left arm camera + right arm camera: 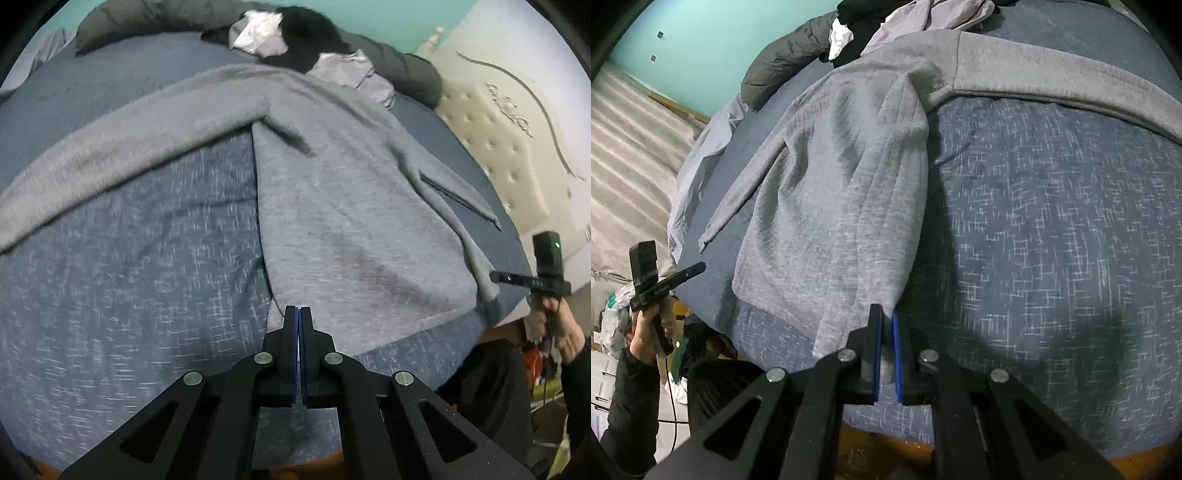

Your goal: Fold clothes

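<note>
A grey sweatshirt (351, 203) lies flat on the blue bed cover (129, 277), with one sleeve stretched far out to the side. My left gripper (298, 310) is shut just above the hem's near corner, and no cloth shows between its pads. The right wrist view shows the left gripper (700, 266) as a closed bar, off the edge of the sweatshirt (842, 184). My right gripper (886, 317) is shut on the other hem corner, grey cloth bunched between its blue pads. In the left wrist view the right gripper (493, 277) sits at that corner.
A pile of black and pale clothes (295, 40) and a dark padded cover (406, 70) lie at the far side of the bed. A cream tufted headboard (517, 129) is to the right. The bed edge and a hand (646, 332) are near me.
</note>
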Action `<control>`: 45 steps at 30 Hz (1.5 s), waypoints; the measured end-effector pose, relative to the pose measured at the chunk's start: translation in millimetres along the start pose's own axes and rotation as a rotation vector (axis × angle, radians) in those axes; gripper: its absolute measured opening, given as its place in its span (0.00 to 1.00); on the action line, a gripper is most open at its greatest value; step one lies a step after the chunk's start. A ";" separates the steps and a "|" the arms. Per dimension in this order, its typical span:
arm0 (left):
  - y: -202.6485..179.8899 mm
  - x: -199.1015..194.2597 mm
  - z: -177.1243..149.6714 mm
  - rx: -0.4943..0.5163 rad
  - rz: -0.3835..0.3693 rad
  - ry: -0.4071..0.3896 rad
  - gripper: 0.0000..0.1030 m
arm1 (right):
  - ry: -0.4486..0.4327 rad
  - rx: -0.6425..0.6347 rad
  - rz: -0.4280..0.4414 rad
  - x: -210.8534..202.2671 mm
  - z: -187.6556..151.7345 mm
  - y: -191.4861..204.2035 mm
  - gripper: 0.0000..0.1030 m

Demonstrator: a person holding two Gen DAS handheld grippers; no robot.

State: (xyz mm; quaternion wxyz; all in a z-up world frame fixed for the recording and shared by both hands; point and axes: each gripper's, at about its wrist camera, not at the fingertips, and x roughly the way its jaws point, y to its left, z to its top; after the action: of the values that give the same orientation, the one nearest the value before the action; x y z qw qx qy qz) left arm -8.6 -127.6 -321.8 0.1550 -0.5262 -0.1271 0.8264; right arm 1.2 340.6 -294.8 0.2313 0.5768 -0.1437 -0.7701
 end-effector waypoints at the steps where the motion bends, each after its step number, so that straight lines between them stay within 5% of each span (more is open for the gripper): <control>1: -4.2 7.0 0.4 -0.008 0.009 0.014 0.02 | 0.001 0.005 0.001 1.2 -1.0 -1.5 0.05; 4: -11.4 29.9 0.6 -0.028 0.024 0.053 0.19 | -0.001 0.022 0.006 1.6 -3.7 -6.0 0.05; 6: -14.8 44.3 1.0 -0.034 0.034 0.076 0.42 | -0.002 0.024 0.009 1.0 -3.8 -7.1 0.05; 9: -18.9 60.3 1.1 -0.023 0.047 0.104 0.42 | 0.003 0.018 0.010 1.7 -3.7 -7.4 0.05; 13: -21.7 75.8 -0.2 0.008 0.059 0.130 0.41 | 0.001 0.017 0.019 2.5 -2.1 -8.6 0.05; 15: -23.3 75.4 -0.8 0.031 0.069 0.130 0.17 | -0.001 0.016 0.026 2.4 -1.4 -9.1 0.05; 17: -24.5 71.4 -0.7 0.048 0.071 0.125 0.05 | -0.007 0.013 0.035 0.4 -1.4 -8.8 0.05; 28: -37.6 -56.9 2.0 0.111 -0.010 -0.039 0.03 | -0.084 -0.012 0.041 -49.3 0.0 -10.6 0.02; 35: -49.4 -59.5 -9.2 0.151 0.041 -0.003 0.03 | -0.029 0.022 0.020 -22.9 -2.8 -13.2 0.06; 36: -49.0 -59.0 -8.7 0.148 0.043 -0.002 0.03 | -0.012 0.017 0.007 -16.2 -2.6 -10.0 0.09; 38: -48.1 -58.0 -7.8 0.142 0.047 0.002 0.03 | 0.021 0.010 -0.011 -4.0 -2.1 -3.6 0.39; 39: -47.2 -57.0 -8.3 0.142 0.049 0.003 0.03 | 0.035 0.013 -0.011 1.8 -1.3 -0.7 0.44; 45: -43.0 -53.0 -10.1 0.132 0.050 0.000 0.03 | 0.117 -0.015 -0.062 39.9 5.0 16.3 0.46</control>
State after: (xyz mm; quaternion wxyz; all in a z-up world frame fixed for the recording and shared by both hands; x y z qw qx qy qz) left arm 26.9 -108.3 -265.9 0.1687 -0.5178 -0.0591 0.8366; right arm -9.6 305.7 -318.2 0.2198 0.6231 -0.1063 -0.7430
